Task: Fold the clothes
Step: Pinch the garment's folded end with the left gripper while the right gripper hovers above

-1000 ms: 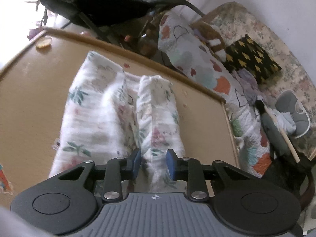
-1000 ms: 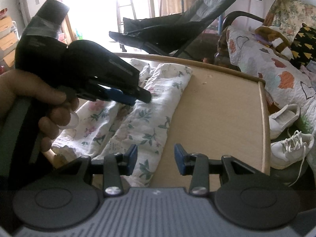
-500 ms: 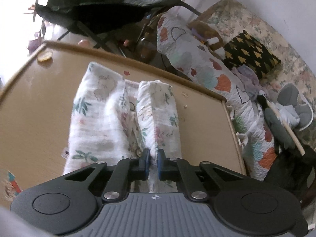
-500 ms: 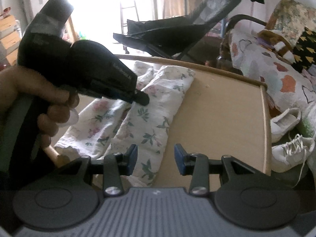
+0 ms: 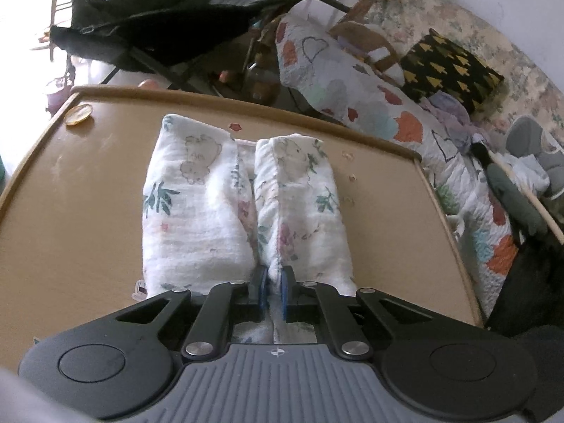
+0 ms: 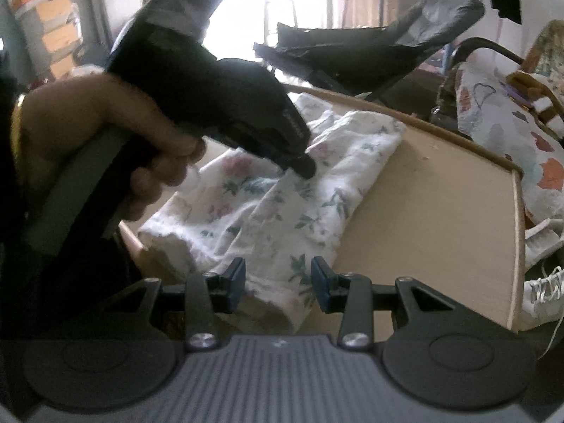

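Left wrist view: a white floral-print muslin garment (image 5: pixel 243 211) lies on the tan tabletop (image 5: pixel 70 194), folded lengthwise into two parallel rolls with a narrow valley between them. The left claw (image 5: pixel 272 292) is clamped on a raised ridge of the garment's near edge, its blue pads (image 5: pixel 262 287) pressed almost together with a thin pinch of cloth between them.

Right wrist view: the same garment (image 6: pixel 282 204) reaches from the tabletop's (image 6: pixel 440 218) near-left edge toward its far side. The person's left hand (image 6: pixel 105 148) grips the handle of the left claw (image 6: pixel 306 169), whose dark tip meets the cloth at a lifted crease. The right claw (image 6: pixel 278 280) stands apart, its blue pads (image 6: pixel 238 278) on either side of the garment's near corner; whether they touch the cloth cannot be told.

Surroundings: a small round orange object (image 5: pixel 79 114) rests at the tabletop's far-left corner. Beyond are a dark folding chair (image 5: pixel 158 24), a heart-patterned quilt (image 5: pixel 352 102), a black cushion with yellow tree shapes (image 5: pixel 451 70), and white sneakers (image 6: pixel 543 275) on the floor.
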